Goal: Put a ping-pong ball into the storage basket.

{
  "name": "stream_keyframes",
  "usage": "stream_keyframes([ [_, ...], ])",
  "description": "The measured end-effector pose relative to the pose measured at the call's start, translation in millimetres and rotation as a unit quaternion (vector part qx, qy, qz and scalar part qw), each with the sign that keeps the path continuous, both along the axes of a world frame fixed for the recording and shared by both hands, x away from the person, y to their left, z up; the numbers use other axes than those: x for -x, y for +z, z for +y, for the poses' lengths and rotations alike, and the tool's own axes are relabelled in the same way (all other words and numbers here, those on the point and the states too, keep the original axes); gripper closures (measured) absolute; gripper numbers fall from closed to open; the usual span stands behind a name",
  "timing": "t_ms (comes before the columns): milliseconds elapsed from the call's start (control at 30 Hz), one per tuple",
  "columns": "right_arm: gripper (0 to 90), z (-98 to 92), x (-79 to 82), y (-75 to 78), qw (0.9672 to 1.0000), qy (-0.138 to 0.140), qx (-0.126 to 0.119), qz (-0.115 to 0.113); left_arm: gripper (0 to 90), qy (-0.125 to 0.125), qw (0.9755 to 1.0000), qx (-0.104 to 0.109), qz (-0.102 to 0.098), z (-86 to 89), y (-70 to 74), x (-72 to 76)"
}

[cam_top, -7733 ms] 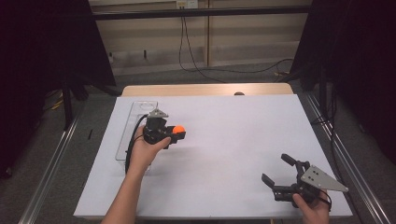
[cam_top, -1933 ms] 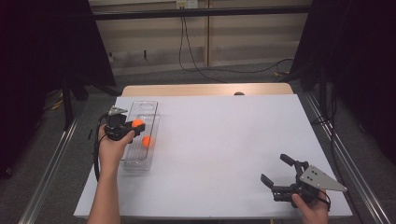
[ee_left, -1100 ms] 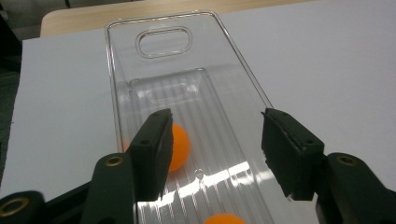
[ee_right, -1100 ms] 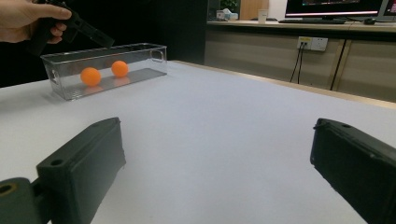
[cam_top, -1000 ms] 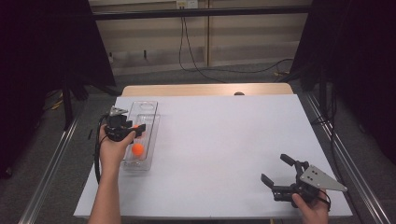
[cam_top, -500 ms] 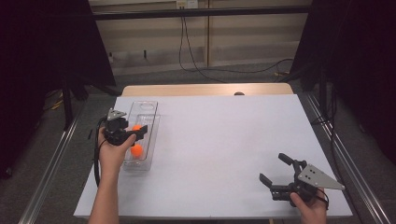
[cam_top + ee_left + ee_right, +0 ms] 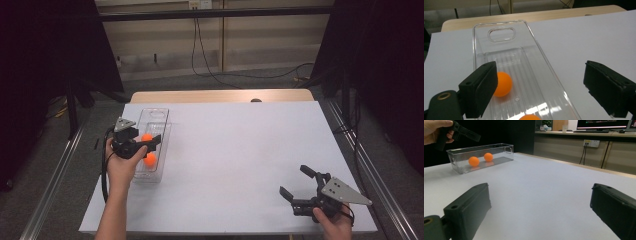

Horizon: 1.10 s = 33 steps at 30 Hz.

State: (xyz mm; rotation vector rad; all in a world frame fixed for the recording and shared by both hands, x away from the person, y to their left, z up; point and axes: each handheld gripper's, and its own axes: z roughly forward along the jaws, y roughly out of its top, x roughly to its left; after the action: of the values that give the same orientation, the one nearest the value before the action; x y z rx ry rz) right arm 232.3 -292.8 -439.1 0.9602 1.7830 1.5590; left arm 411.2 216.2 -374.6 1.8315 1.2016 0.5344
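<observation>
- Since the earlier high view, a second orange ball has come to lie in the clear bin [image 7: 161, 150], and the left gripper [image 7: 150, 141], which carried a ball over the white sheet back then, now hangs above that bin
- The left gripper's jaws have just been opening; in the left gripper view they stand wide apart with nothing between them, one jaw over the bin and the other over the sheet beside it
- The far ball [image 7: 502, 84] rests on the bin's ribbed floor about halfway along; the near ball [image 7: 530, 117] lies closer to the bin's near end, cut off by the bottom edge of that view
- In the right gripper view both balls sit inside the bin, apparently just apart, though the angle makes a touch hard to rule out
- The right gripper [image 7: 300, 188] sits well apart from the bin, at the sheet's opposite near corner, jaws spread wide and empty
- The white sheet [image 7: 240, 150] lies bare between bin and right gripper
</observation>
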Motion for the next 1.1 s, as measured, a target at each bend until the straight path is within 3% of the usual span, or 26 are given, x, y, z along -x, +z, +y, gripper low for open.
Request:
stream_keyframes([
  [567,2.2,-1.2,0.9,0.7,1.0000,-0.003,-0.002,-0.001,10.0,-0.017,0.9995,0.012,-0.025,-5.9,-4.9,9.3],
  [800,2.3,-1.9,1.9,1.1,1.0000,-0.002,-0.002,-0.002,6.6,-0.025,0.9994,0.000,-0.024,-8.1,-5.5,14.4],
  [900,2.2,-2.3,2.0,1.0,1.0000,-0.003,-0.002,-0.001,6.3,-0.029,0.9989,0.010,-0.037,-7.1,-6.1,18.8],
  [1033,2.2,-2.4,2.1,1.1,1.0000,-0.004,-0.003,-0.002,5.8,-0.036,0.9984,0.019,-0.039,-6.2,-8.3,24.6],
  [1100,2.2,-2.3,2.0,1.0,1.0000,-0.003,-0.001,-0.002,5.9,-0.036,0.9981,0.014,-0.047,-6.0,-8.9,27.5],
])
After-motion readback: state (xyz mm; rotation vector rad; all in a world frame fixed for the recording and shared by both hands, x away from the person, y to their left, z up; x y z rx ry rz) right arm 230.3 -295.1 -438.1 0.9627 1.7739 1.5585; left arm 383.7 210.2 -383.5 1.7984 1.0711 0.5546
